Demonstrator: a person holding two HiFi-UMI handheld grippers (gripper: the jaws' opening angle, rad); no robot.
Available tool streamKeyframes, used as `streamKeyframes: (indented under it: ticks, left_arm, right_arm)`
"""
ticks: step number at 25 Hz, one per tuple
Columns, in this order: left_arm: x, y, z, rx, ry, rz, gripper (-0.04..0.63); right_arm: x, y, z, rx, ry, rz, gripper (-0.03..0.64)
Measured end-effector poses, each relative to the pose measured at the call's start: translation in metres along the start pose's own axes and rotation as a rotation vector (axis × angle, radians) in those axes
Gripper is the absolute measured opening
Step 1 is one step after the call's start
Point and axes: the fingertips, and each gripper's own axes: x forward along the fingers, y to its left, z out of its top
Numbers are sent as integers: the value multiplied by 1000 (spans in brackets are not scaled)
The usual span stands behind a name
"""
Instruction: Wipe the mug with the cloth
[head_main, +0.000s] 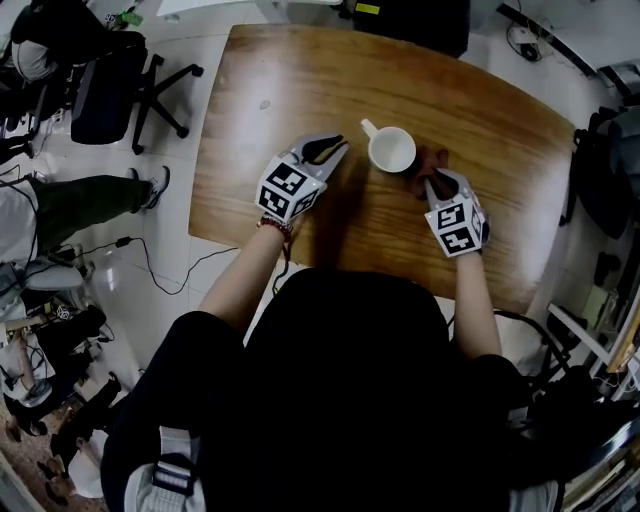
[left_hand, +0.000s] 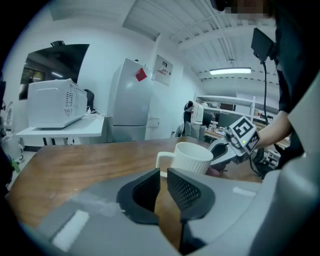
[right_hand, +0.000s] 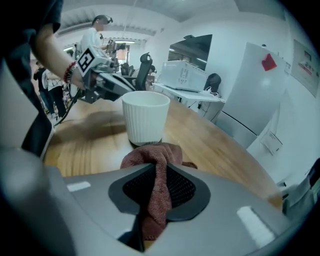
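The right gripper (right_hand: 161, 169) has its two jaws squeezed on a red-brown fuzzy cloth (right_hand: 156, 156). The cloth runs down between the black pads, and a bunch of it sticks out past the tips. That bunch sits low by the table, just beside the bottom of the white ribbed mug (right_hand: 145, 117). I cannot tell if the cloth touches the mug.

The left gripper (left_hand: 163, 173) has its jaws almost together, with only a thin crack between them. Nothing is in that crack; you just see the brown wood through it. This gripper points at the mug from the other side. Its tips are near the mug's handle but do not touch it.

The mug stands upright on the brown wooden table (head_main: 300, 90), between the two grippers. It is about in the middle of the table, a bit nearer the person's side. Its open top faces up and it looks empty inside. In the head view its handle points up and to the left.

The person holding the grippers wears a dark top. To the left of the table is a black office chair (head_main: 105, 85) on a pale tiled floor. Across the room, a white microwave (left_hand: 50, 102) sits on a white shelf, next to a tall white fridge (left_hand: 132, 100).
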Motion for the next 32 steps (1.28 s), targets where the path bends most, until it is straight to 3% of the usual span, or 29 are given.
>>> streamKeyframes:
  ticks: [3, 7, 10, 13, 18, 21, 24, 27, 32]
  left_arm:
    - [-23, -10, -1, -7, -40, 32, 35]
    - [-49, -35, -5, 119, -24, 18, 32]
    - [-60, -46, 6, 92, -71, 16, 32]
    - [-70, -47, 27, 20, -124, 60, 32]
    - [-88, -52, 97, 125, -206, 176, 32]
    - [-92, -59, 132, 39, -327, 166, 26]
    - [-94, -78, 153, 56, -385, 129, 25]
    - [-99, -97, 159, 89, -396, 109, 25]
    - [-109, -103, 161, 74, -405, 120, 25]
  right_arm:
    - [-7, -6, 2, 34, -36, -14, 83]
    - [-27, -14, 7, 185, -140, -18, 128]
    - [-46, -22, 6, 290, -212, -42, 176]
    - [-89, -31, 27, 329, -321, -132, 176]
    - [-196, -42, 83, 366, -586, -359, 176]
    - [-235, -42, 97, 360, -672, -415, 176]
    - [-252, -41, 98, 348, -719, -424, 173]
    - [-258, -39, 88, 384, -728, -428, 170]
    - [-262, -38, 83, 407, -725, -435, 163]
